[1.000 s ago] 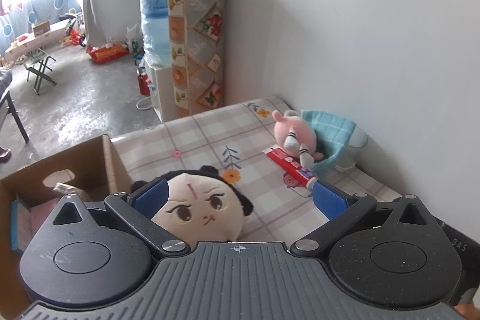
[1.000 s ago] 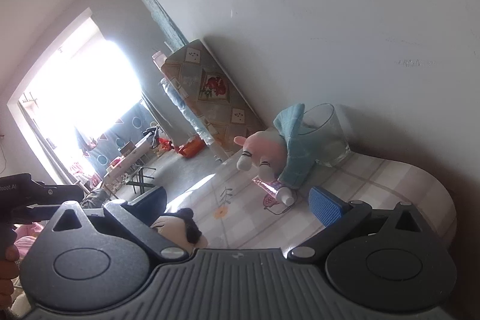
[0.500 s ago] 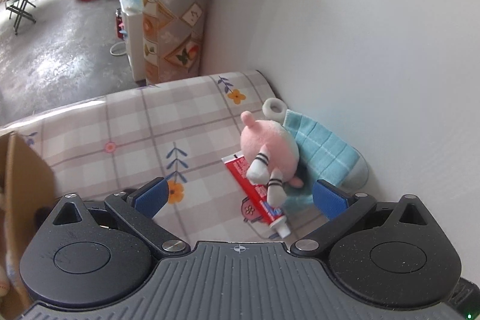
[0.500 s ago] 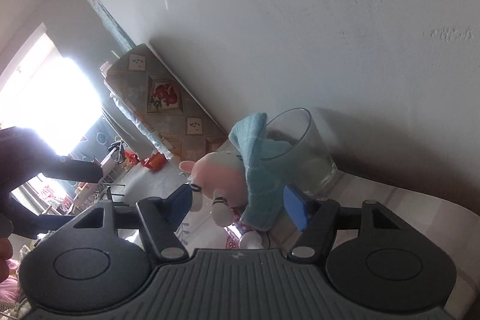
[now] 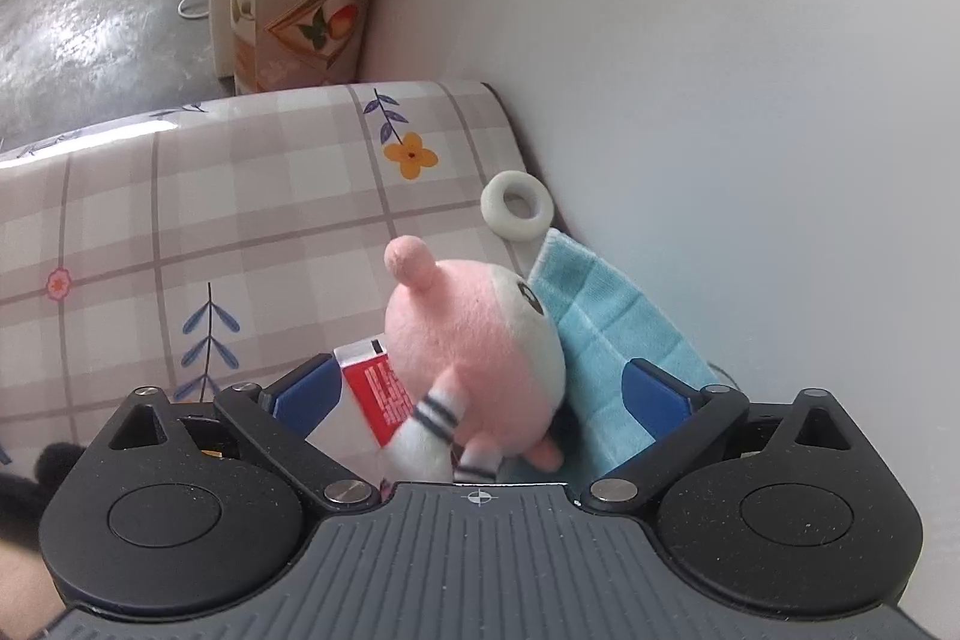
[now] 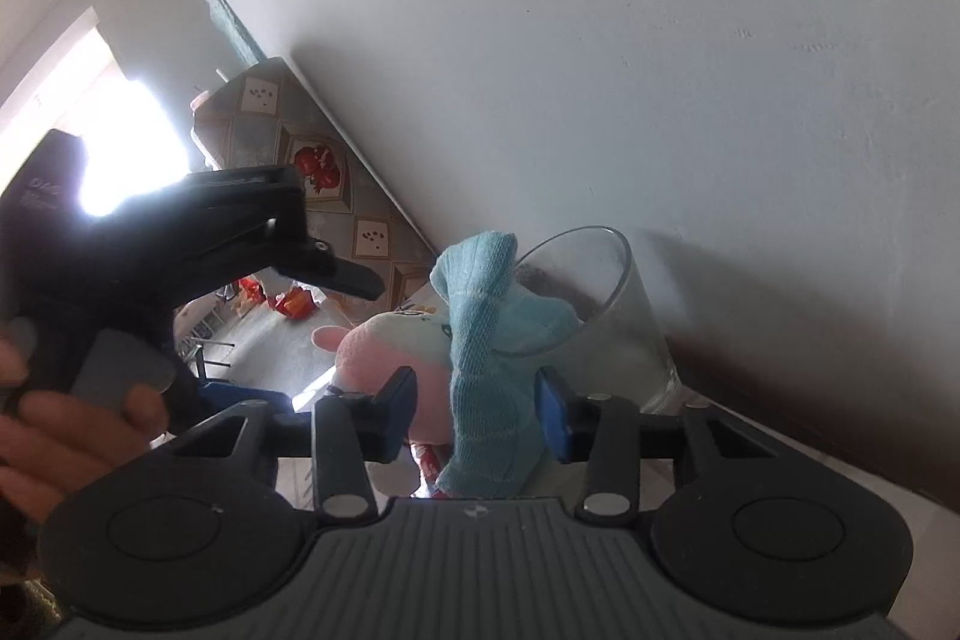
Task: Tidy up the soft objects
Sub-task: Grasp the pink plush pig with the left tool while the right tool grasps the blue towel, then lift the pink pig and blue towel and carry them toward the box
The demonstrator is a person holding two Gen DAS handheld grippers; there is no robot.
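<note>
**Two grippers closing in on the corner pile**

White wall meets a checked tablecloth [image 5: 252, 220] in the corner where the soft things lie. A pink plush toy [image 5: 474, 340] rests on a red toothpaste box [image 5: 384, 388], leaning against a blue cloth [image 6: 486, 370] that drapes over the rim of a glass [image 6: 606, 316].

The left gripper [image 5: 480, 388] stands spread wide around the toy, pads not touching it. The right gripper [image 6: 474, 412] has just been closing with the hanging cloth between its jaws; a gap shows on both sides, so it does not pinch yet.

To do this well, I would pinch the cloth low and lift it straight up, so the glass is not tipped. The left should close on the toy's body alone, clear of the box.
</note>
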